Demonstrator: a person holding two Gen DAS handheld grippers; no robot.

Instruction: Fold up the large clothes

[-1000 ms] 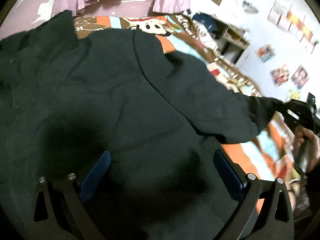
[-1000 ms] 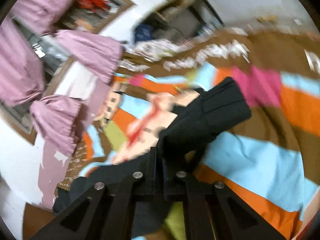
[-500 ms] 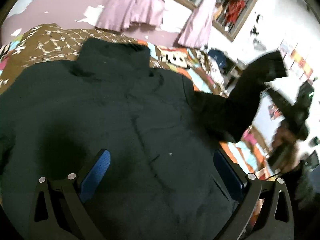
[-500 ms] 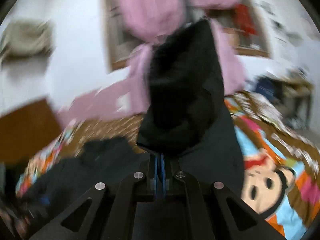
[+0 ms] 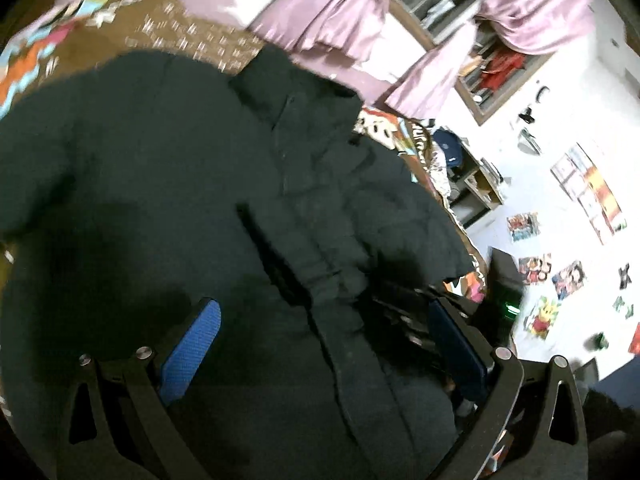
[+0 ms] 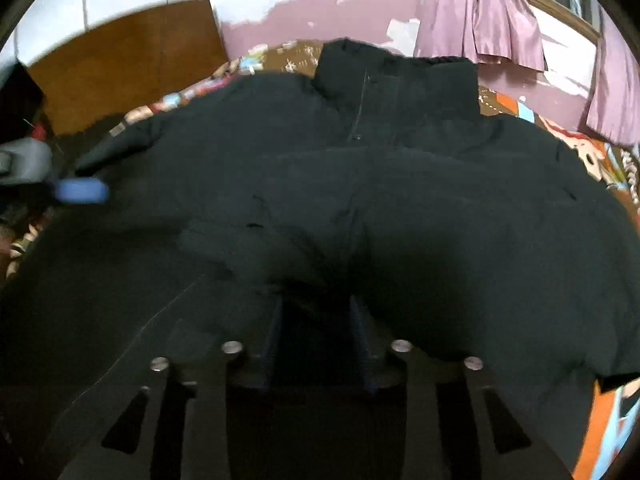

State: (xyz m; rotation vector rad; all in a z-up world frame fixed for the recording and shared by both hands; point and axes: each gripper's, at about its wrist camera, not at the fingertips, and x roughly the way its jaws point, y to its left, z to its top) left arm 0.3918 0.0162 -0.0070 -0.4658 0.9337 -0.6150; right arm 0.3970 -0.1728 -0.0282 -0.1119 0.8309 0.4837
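While my left hand-held gripper hangs over the jacket with its blue-padded fingers spread wide and nothing between them, the jacket lies flat on the bed ahead of it, collar at the far end. A sleeve is laid across the chest, running from the far right down toward the middle just ahead of my fingers. To the right of that, dark shapes near my right-hand finger are too murky for me to name.

My right hand-held gripper sits low against the jacket. Its fingers stand a little apart, and black cloth bunches right at their tips; the gap is in deep shadow, so I cannot tell whether any fabric is pinched there. Far to its left a blurred blue pad shows at the jacket's edge. The jacket's near hem is cut off below both frames. Pink curtains hang beyond the collar.
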